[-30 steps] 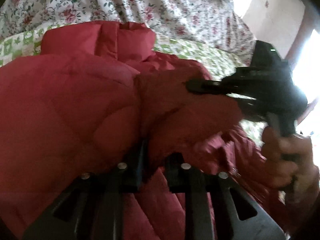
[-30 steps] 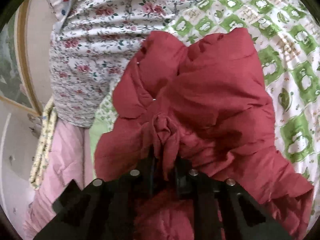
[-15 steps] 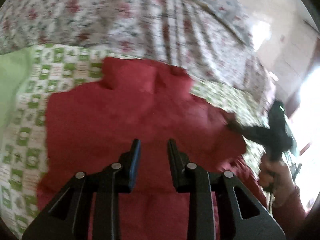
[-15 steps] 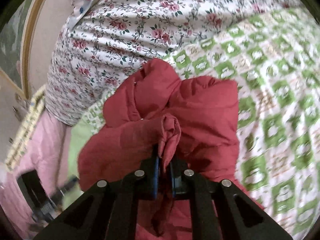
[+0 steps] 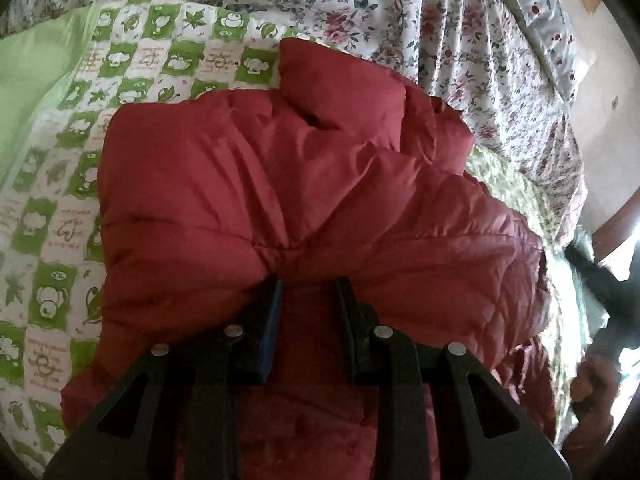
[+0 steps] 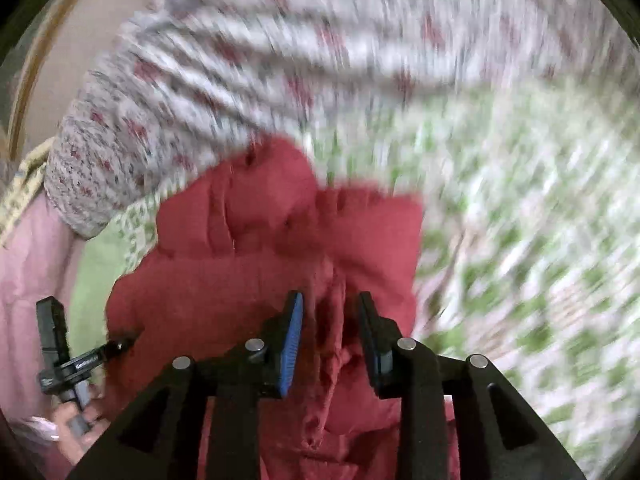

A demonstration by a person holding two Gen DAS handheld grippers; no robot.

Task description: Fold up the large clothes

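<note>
A red quilted puffer jacket (image 5: 280,184) lies bunched and partly folded on a green-and-white checked bed cover (image 5: 52,216). My left gripper (image 5: 308,284) is open, its jaws apart just above the jacket, holding nothing. In the right wrist view, which is motion-blurred, my right gripper (image 6: 330,300) is open with a ridge of the jacket (image 6: 280,248) standing loose between the jaws. The left gripper also shows at the lower left of the right wrist view (image 6: 120,345), its tips at the jacket's edge.
A floral quilt (image 5: 460,40) is heaped along the far side of the bed. A pink blanket (image 6: 28,280) and a wall lie to the left in the right wrist view. A dark wooden bed edge (image 5: 616,216) and bright light are at the right.
Both grippers have let go of the jacket: the left opened half a second ago, the right just now. The jacket has dropped onto the bed, and the right gripper is moving fast.
</note>
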